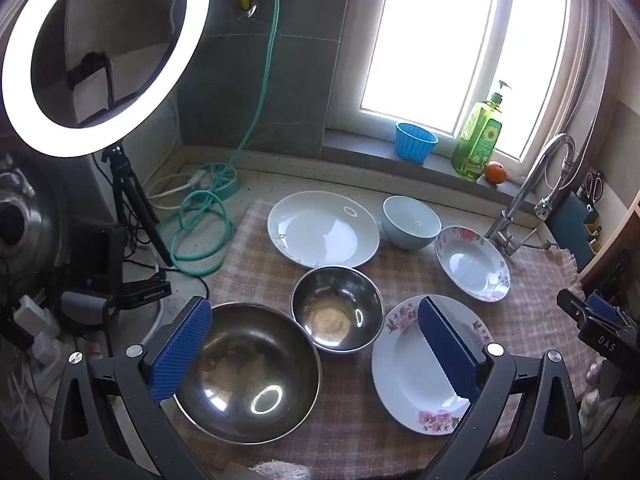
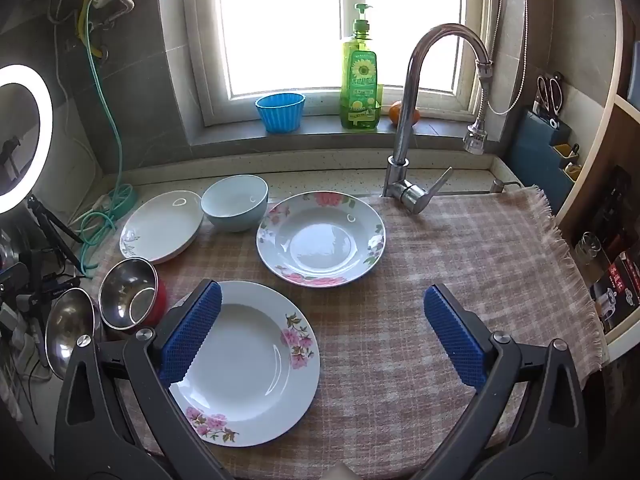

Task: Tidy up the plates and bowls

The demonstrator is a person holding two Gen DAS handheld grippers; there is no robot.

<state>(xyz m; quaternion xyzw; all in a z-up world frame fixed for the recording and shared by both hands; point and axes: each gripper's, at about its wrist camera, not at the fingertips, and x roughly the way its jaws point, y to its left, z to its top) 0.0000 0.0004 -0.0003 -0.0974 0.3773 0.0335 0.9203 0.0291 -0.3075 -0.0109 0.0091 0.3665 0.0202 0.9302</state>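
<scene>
On the checked cloth (image 1: pixel 256 276) lie a large steel bowl (image 1: pixel 248 372), a small steel bowl (image 1: pixel 336 308), a near floral plate (image 1: pixel 420 376), a far floral plate (image 1: pixel 472 264), a white plate (image 1: pixel 324 232) and a pale blue bowl (image 1: pixel 412 222). My left gripper (image 1: pixel 316 350) is open above the steel bowls. My right gripper (image 2: pixel 320 336) is open over the cloth (image 2: pixel 460 256), its left finger above the near floral plate (image 2: pixel 248 364). The right wrist view also shows the far floral plate (image 2: pixel 320 240), blue bowl (image 2: pixel 234 202), white plate (image 2: pixel 160 226) and both steel bowls (image 2: pixel 128 298).
A faucet (image 2: pixel 408 120) stands behind the cloth. On the sill are a blue cup (image 2: pixel 280 112), a green soap bottle (image 2: pixel 359 76) and an orange (image 2: pixel 396 114). A ring light (image 1: pixel 100 56) on a tripod, hose and cables crowd the left. Shelving (image 2: pixel 600 200) is on the right.
</scene>
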